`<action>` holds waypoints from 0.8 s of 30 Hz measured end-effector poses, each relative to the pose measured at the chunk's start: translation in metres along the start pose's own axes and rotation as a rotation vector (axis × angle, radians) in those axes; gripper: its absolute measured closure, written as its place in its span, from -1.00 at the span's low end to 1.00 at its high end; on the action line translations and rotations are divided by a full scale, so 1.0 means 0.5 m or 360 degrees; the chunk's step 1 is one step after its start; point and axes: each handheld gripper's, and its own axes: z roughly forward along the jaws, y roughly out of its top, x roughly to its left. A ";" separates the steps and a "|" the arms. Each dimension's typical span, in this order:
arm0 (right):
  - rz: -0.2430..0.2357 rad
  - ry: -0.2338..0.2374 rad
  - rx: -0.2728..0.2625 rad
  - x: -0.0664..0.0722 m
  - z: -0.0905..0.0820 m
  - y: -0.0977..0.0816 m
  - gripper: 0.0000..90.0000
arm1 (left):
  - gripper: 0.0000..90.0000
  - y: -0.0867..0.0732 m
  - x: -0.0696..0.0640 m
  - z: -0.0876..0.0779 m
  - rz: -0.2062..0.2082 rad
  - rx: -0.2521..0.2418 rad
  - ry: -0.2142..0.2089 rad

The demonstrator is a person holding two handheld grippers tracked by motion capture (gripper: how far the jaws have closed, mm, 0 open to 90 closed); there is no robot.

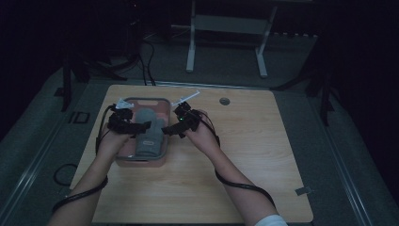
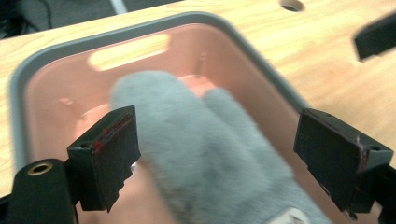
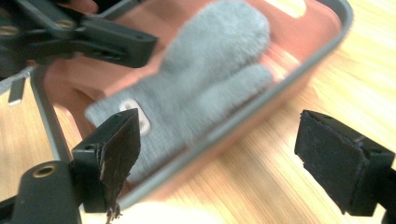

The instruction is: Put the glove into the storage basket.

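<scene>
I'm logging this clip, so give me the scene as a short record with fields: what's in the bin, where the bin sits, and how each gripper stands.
item: grey mitten, fluffy, with a small label near the cuff
container: pink bin with a grey rim
item place: lying flat inside the bin
surface: wooden table, bin on its left half
left gripper: jaws open, above the mitten, not gripping it
right gripper: jaws open, over the bin's rim, holding nothing

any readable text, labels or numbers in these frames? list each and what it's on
None readable.
Small white tag on the cuff of the grey mitten lying in the pink bin: print too blurred to read.
Nothing legible on the wooden table or on either hand-held gripper.
</scene>
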 end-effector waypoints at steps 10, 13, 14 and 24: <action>-0.0027 -0.0057 -0.0007 -0.037 -0.054 -0.069 -0.68 | -0.67 0.009 -0.086 0.010 0.0140 -0.0055 -0.0145; -0.0020 -0.0063 -0.0018 -0.046 -0.071 -0.088 -0.68 | -0.67 0.015 -0.110 0.013 0.0180 -0.0065 -0.0186; -0.0015 -0.0069 -0.0022 -0.049 -0.077 -0.094 -0.68 | -0.67 0.016 -0.117 0.015 0.0189 -0.0074 -0.0201; 0.0011 -0.0093 -0.0034 -0.072 -0.127 -0.165 -0.68 | -0.67 0.018 -0.184 0.032 0.0252 -0.0124 -0.0318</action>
